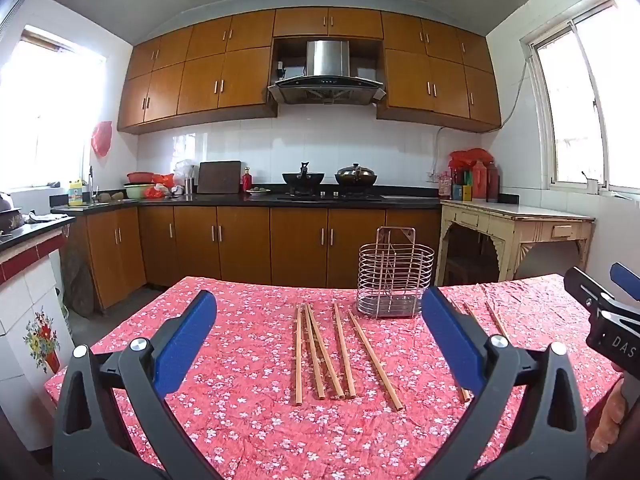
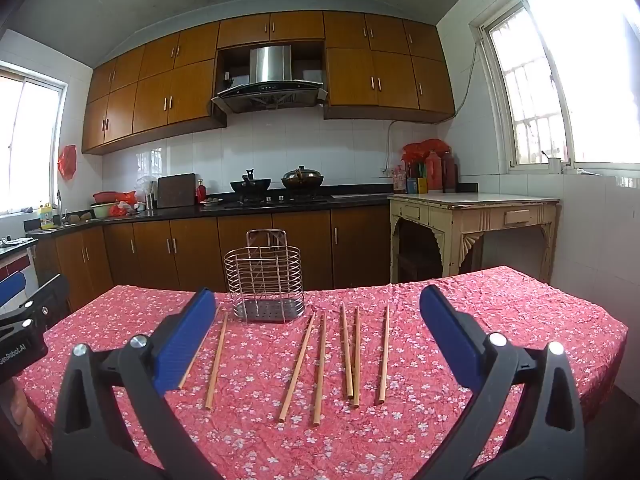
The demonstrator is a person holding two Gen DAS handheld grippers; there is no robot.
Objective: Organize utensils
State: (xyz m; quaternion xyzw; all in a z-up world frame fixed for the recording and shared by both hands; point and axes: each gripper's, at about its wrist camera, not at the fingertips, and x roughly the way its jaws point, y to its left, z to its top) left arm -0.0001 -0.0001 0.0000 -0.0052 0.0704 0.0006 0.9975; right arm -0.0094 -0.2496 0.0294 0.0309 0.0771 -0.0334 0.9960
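Nearest the lens in each wrist view stood the gripper's own blue-padded fingers, spread wide with nothing between them: the left gripper (image 1: 320,344) hovered over one group of chopsticks, and the right gripper (image 2: 318,344) over another. Both hung just above the table (image 2: 520,320), which was draped in a red floral cloth.

The chopsticks (image 1: 320,354) lay loose on the cloth in rough rows, tips pointing away toward the far edge, some nearly touching and a few crossing slightly; more chopsticks (image 2: 320,364) showed in the right view, spaced a little wider. Behind them, toward the far edge of the table, stood an upright wire utensil holder (image 2: 264,280) with nothing in it, its top open.

The sticks looked like thin, pale wood: light, stiff, smooth, and apt to roll or pivot once pinched. A grip near the middle of one stick would probably keep it balanced; a grip near an end would likely let it swing. Lying flat on soft, wrinkled cloth, each one offered little height to catch, so the fingers would need to straddle it squarely, and the closely paired sticks risked being taken up together.
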